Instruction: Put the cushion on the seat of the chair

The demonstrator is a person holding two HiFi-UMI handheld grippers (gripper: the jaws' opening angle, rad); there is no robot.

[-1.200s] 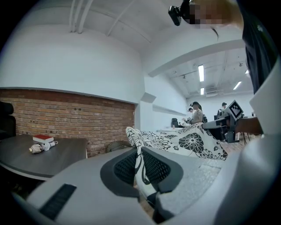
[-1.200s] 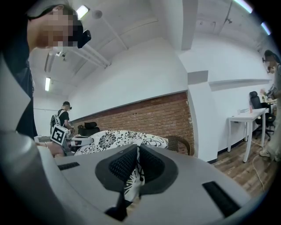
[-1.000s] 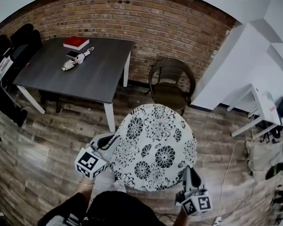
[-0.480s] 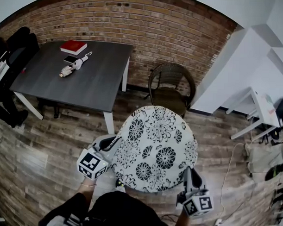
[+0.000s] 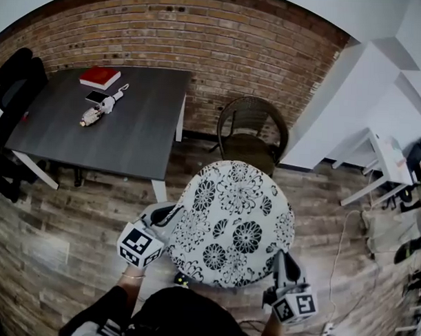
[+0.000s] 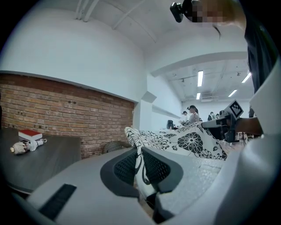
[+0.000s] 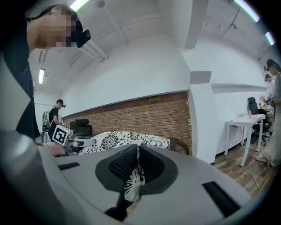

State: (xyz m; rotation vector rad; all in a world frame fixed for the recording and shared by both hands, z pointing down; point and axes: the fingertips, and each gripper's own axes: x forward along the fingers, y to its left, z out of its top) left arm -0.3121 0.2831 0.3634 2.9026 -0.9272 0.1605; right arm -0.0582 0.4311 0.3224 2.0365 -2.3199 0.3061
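Observation:
I hold a round white cushion with black flower print [image 5: 233, 223] level above the wood floor, one gripper on each side. In the head view my left gripper [image 5: 169, 212] is shut on its left rim and my right gripper [image 5: 280, 259] is shut on its near right rim. The left gripper view shows the cushion [image 6: 189, 140] fabric pinched between the left gripper [image 6: 139, 151] pads. In the right gripper view the cushion [image 7: 123, 139] edge is clamped in the right gripper [image 7: 137, 154]. The brown wicker chair [image 5: 251, 134] stands just beyond the cushion, against the brick wall, its seat bare.
A dark table [image 5: 109, 119] with a red book [image 5: 99, 77] and a small toy stands at the left of the chair. A white pillar and a white desk [image 5: 383, 163] are at the right. A cable and power strip [image 5: 327, 331] lie on the floor.
The cushion and both grippers have moved a little toward the chair. The table has slid left in the head view. Both grips are unchanged.

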